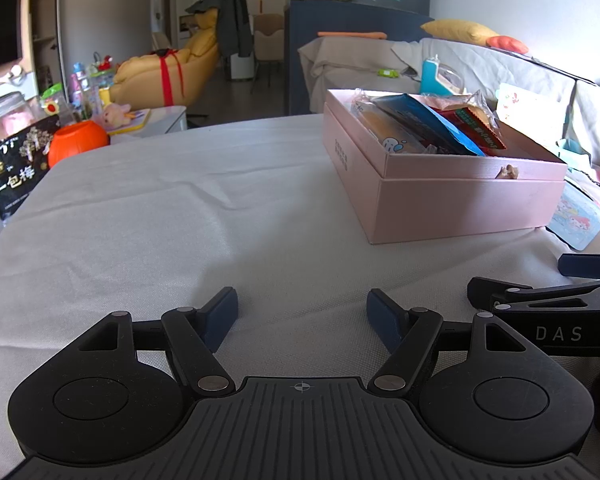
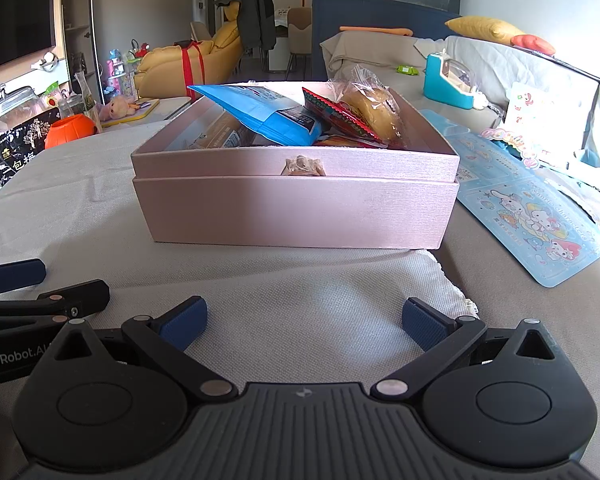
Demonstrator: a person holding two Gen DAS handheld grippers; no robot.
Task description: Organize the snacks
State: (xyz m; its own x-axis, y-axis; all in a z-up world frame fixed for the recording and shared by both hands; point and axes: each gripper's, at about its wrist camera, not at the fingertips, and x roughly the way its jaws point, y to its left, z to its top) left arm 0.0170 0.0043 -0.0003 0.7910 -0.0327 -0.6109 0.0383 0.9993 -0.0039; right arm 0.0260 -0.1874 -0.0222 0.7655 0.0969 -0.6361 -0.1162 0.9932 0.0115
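A pink box (image 2: 292, 212) stands on the white cloth, filled with snacks: a blue bag (image 2: 268, 116), a red packet (image 2: 340, 120) and a wrapped bread roll (image 2: 374, 110). The left wrist view has the same pink box (image 1: 452, 200) ahead to the right, with the blue bag (image 1: 432, 120) inside. My left gripper (image 1: 302, 314) is open over bare cloth, nothing between its blue pads. My right gripper (image 2: 304, 320) is open too, just short of the box's near wall. Each gripper shows at the edge of the other's view.
A black snack bag (image 1: 8, 176), a glass jar (image 2: 8, 120) and an orange pumpkin pot (image 1: 76, 146) sit at the far left. A blue cartoon card (image 2: 532, 216) lies right of the box. A covered sofa (image 2: 520, 68) is behind.
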